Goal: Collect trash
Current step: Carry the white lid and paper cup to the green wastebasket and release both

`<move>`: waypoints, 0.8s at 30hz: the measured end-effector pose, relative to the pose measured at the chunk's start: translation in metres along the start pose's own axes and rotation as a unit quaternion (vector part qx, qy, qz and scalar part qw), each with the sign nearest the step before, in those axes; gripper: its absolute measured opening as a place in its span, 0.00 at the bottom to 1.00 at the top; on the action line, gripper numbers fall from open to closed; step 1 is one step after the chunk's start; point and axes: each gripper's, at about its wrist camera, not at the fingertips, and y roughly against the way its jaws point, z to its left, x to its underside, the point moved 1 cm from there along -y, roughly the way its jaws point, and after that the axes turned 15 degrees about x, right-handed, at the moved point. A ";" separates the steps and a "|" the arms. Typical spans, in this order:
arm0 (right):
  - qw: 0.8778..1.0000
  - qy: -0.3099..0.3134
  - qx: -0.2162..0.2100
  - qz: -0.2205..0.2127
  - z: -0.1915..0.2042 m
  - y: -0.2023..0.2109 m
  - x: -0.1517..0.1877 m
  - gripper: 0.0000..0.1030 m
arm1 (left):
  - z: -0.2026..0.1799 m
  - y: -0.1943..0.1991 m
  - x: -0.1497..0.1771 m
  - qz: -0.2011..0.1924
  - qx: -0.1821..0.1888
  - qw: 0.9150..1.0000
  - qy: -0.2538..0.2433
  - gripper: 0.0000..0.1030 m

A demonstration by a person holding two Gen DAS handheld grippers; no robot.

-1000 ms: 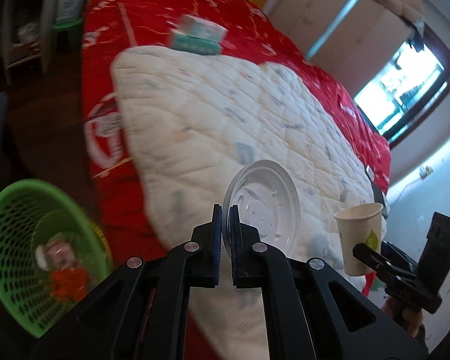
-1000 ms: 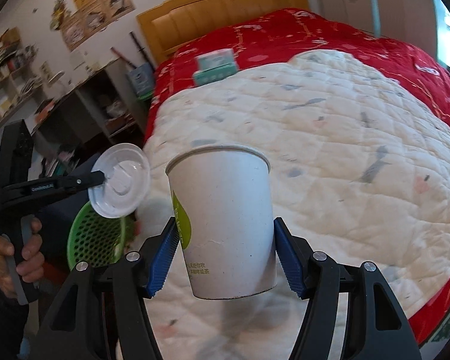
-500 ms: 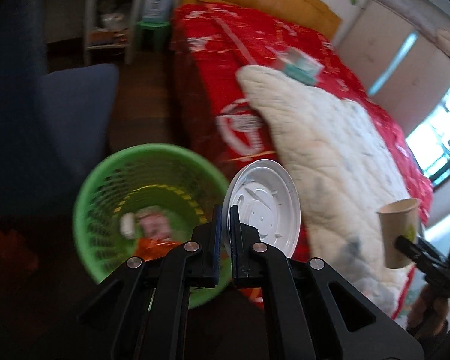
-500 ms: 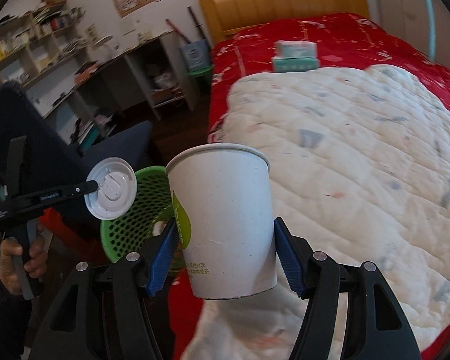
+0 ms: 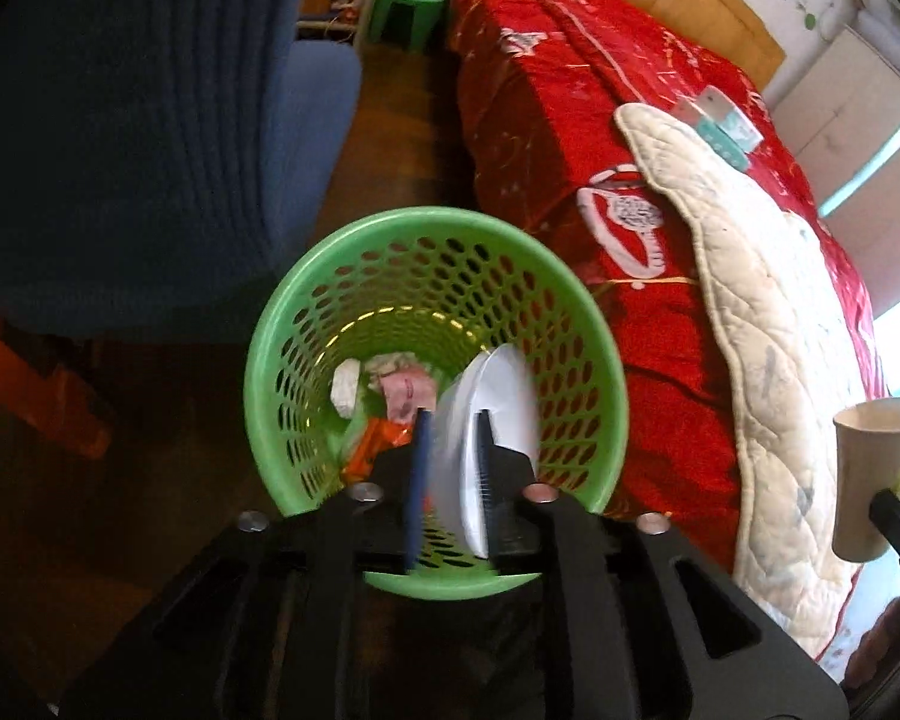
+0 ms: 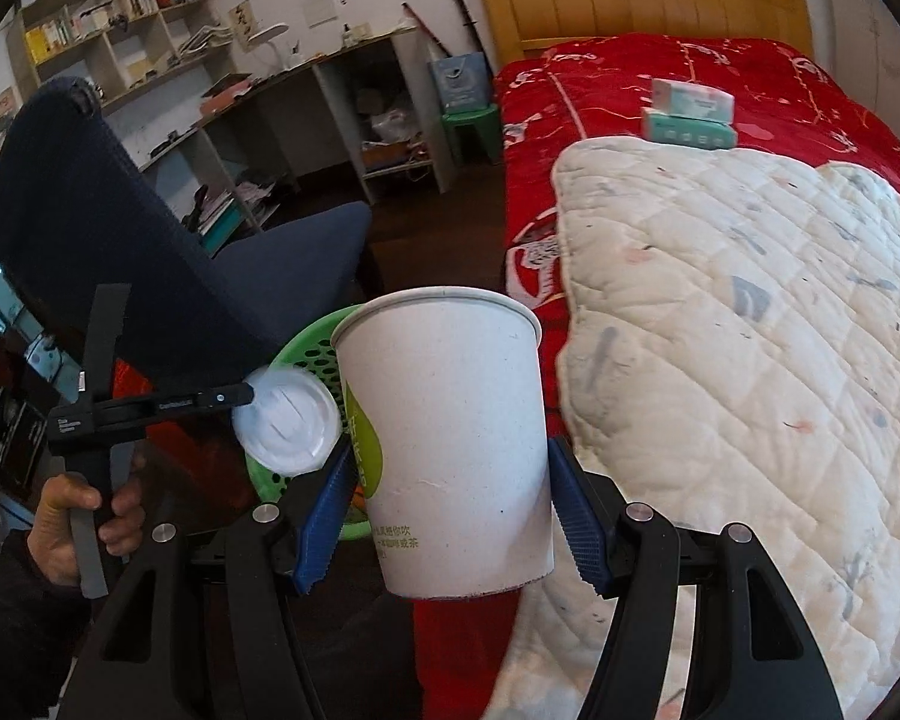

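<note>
1. Left wrist view: the left claw [image 5: 450, 420] points down into the green basket [image 5: 282, 324], its jaws opening. The white plastic lid [image 5: 501, 384] stands on edge between them, blurred, against the right pad and clear of the left one. Wrappers [image 5: 384, 402] lie on the basket's bottom at 11 o'clock from the claw tips.
2. Same view: the bed with its red cover [image 5: 558, 138] and white quilt [image 5: 768, 324] runs from 12 to 4 o'clock. The paper cup [image 5: 876, 474] shows at 3 o'clock near the frame edge.
3. Right wrist view: the right claw [image 6: 450, 510] is closed on the paper cup [image 6: 450, 450], which stands upright with its mouth open, blue pads pressing both sides.
4. Same view: at 9 o'clock a hand [image 6: 84, 516] holds the left claw [image 6: 252, 399], with the lid [image 6: 288, 426] at its tip over the green basket [image 6: 312, 348]. A blue chair [image 6: 120, 252] stands at 10 o'clock.
</note>
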 end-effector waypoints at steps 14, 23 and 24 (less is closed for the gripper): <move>0.999 0.043 -0.025 0.021 0.053 -0.030 -0.013 0.59 | 0.012 0.029 0.011 -0.028 -0.024 0.999 0.004 0.52; 0.997 0.065 -0.033 0.038 0.092 -0.063 -0.027 0.60 | 0.018 0.052 0.010 -0.055 -0.030 0.998 0.006 0.66; 0.996 0.066 -0.034 0.041 0.096 -0.067 -0.028 0.60 | 0.019 0.053 0.010 -0.057 -0.030 0.998 0.007 0.67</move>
